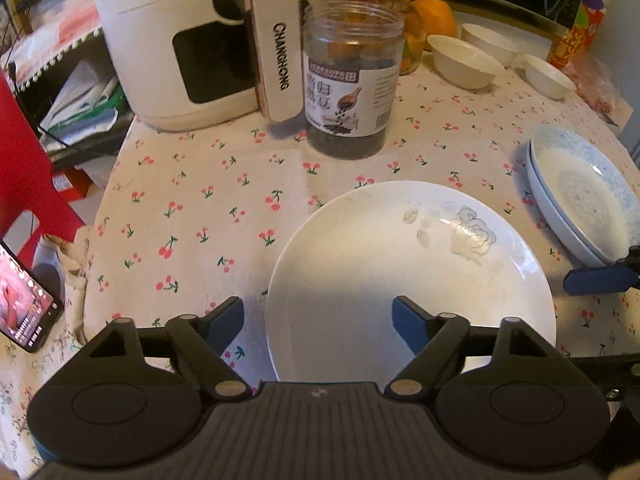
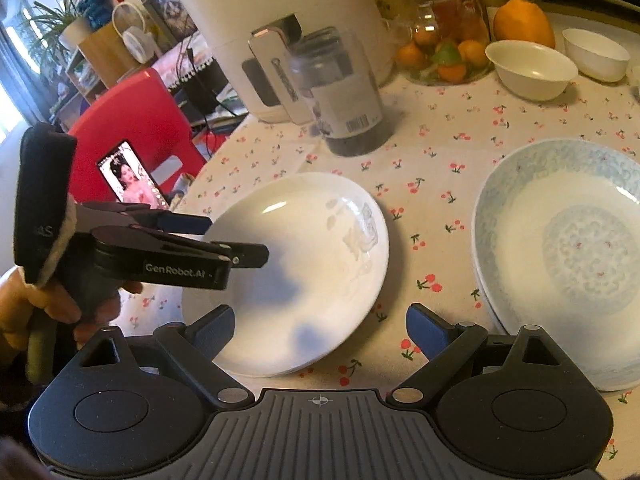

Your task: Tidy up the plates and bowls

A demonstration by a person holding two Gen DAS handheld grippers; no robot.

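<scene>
Our left gripper [image 1: 318,318] gapes wide astride the white plate [image 1: 400,264] rim, pads clear; right gripper [image 2: 320,326] wide, empty.

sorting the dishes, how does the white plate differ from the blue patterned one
The white plate is plain apart from a faint grey motif on one side; the blue plate has pale blue pattern round its rim and a medallion in the middle. The white plate lies alone on the cloth; the blue plate sits on another dish. The left gripper reaches over the white plate's edge; nothing is over the blue plate. Both are round, shallow and empty.
</scene>
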